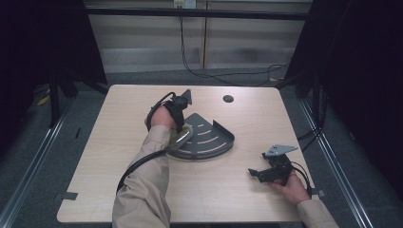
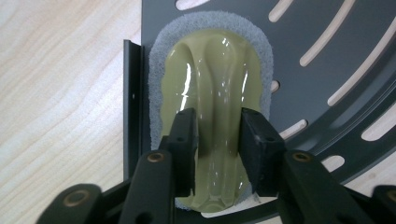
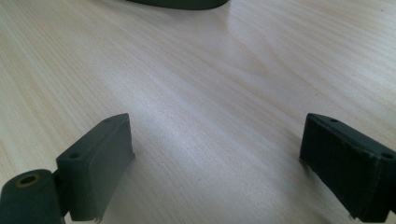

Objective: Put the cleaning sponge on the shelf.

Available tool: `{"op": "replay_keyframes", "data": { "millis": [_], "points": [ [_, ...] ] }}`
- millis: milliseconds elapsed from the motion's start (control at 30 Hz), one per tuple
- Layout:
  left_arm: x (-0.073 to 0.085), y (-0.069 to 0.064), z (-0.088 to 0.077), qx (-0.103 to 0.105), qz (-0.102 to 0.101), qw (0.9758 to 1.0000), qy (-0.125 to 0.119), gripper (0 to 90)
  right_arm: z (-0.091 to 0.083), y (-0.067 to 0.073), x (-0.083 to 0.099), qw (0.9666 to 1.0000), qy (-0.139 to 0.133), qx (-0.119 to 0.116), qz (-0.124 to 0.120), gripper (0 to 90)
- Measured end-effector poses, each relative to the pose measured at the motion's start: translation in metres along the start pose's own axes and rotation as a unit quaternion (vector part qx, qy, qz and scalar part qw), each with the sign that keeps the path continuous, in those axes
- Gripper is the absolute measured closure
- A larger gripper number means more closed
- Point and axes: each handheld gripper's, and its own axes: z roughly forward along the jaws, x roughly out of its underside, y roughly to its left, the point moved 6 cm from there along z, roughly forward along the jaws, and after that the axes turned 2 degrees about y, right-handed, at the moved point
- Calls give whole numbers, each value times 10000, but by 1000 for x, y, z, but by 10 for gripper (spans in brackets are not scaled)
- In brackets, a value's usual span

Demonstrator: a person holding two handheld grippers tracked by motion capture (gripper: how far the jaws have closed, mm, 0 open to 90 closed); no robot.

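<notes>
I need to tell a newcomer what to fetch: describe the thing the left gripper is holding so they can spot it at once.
On the wooden table lies a dark quarter-round slotted shelf tray. At its near-left edge, the left gripper is clamped on a scrubbing sponge. It has a glossy olive-green ridged grip over a pale grey foam pad, the one soft, light-coloured thing on the dark metal.

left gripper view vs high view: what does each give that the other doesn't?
Left gripper view alone: the left tool jaws pinching the sponge's glossy olive ridge, with grey foam edging around it. High view alone: the right tool resting apart on the table, the cable hole, both sleeves. Shared: the sponge lying in the dark slotted corner tray near its straight wall.
</notes>
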Motion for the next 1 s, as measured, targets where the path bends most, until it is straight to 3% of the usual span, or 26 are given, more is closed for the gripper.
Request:
{"op": "replay_keyframes", "data": {
  "millis": [467, 1000],
  "points": [
    [0, -2, -7, 40, -24, 9998, -203, 555, 0, 0, 0, 10000, 1, 0, 1, 89],
    [9, 3, -15, -7, -215, 9990, -404, 310, 0, 0, 0, 10000, 0, 0, 2, 89]
  ]
}}
